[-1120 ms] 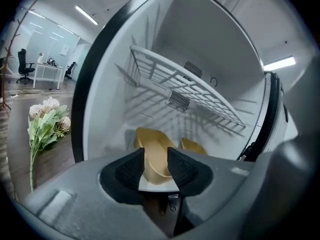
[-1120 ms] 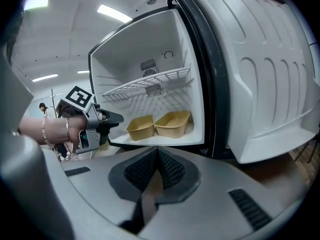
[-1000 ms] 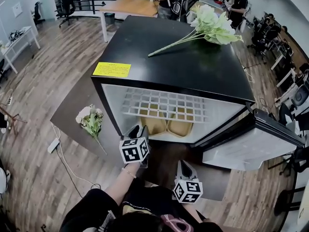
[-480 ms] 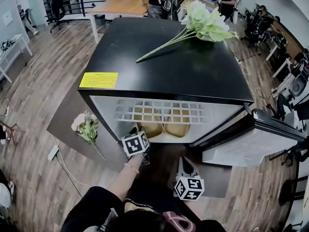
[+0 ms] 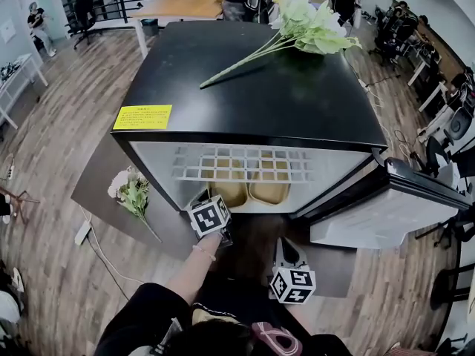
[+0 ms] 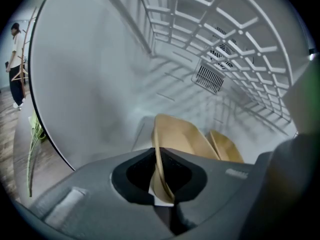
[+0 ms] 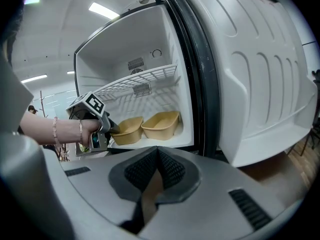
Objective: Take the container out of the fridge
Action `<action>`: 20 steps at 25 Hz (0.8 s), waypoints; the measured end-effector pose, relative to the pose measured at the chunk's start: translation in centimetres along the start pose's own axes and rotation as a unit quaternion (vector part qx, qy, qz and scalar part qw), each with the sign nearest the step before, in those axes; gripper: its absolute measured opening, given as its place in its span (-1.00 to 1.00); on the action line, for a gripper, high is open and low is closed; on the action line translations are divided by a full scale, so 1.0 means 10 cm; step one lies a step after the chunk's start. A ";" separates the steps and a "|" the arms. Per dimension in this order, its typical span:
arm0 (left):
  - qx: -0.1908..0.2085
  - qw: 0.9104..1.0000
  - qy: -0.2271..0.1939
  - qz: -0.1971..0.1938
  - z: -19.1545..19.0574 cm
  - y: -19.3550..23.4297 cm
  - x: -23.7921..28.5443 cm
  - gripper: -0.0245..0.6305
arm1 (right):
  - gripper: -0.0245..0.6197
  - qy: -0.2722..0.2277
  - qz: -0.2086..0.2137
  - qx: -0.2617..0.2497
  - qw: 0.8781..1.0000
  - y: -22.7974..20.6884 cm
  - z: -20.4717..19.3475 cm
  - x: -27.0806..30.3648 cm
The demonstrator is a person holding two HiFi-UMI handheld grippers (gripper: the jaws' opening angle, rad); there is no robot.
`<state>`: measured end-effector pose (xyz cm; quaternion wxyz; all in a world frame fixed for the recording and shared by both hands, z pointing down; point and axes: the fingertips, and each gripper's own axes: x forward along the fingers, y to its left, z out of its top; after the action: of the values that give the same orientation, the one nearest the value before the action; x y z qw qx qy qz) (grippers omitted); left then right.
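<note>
Two tan containers sit side by side on the floor of the open black fridge [image 5: 252, 87], under a white wire shelf [image 7: 142, 86]. My left gripper [image 6: 160, 170] reaches into the fridge at the left container [image 6: 177, 139]. Its jaws have just been closing and now pinch that container's near rim. From the right gripper view the left gripper [image 7: 112, 129] touches the left container [image 7: 127, 130], and the right container [image 7: 161, 124] stands free. My right gripper [image 7: 157, 159] hangs shut and empty in front of the fridge, below the door.
The fridge door [image 5: 386, 213] stands open to the right. Artificial flowers [image 5: 312, 28] lie on the fridge top beside a yellow sticker [image 5: 142, 116]. Another flower bunch [image 5: 132, 193] lies on the floor at left, near a power strip [image 5: 82, 232]. People stand by desks behind.
My left gripper has sunk and gone into the fridge's lower space, and its jaws went from wide open to closed on the left container's rim. The right gripper has stayed put.
</note>
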<state>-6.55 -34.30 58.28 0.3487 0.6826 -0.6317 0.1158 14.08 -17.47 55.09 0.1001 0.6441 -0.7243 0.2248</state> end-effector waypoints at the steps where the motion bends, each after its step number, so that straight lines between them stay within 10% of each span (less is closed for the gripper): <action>1: -0.003 1.000 -0.004 -0.001 0.00 0.00 0.00 -0.85 | -0.90 0.000 0.000 0.000 1.000 0.00 -0.01 -0.01; 20: 0.012 0.998 -0.054 -0.025 -0.10 0.02 -0.74 -0.85 | -0.90 0.012 0.042 -0.010 0.999 0.15 -0.22 -0.22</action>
<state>-7.75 -27.95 54.62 0.3082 0.7078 -0.6308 0.0775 12.59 -14.42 55.72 0.1057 0.6097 -0.7514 0.2291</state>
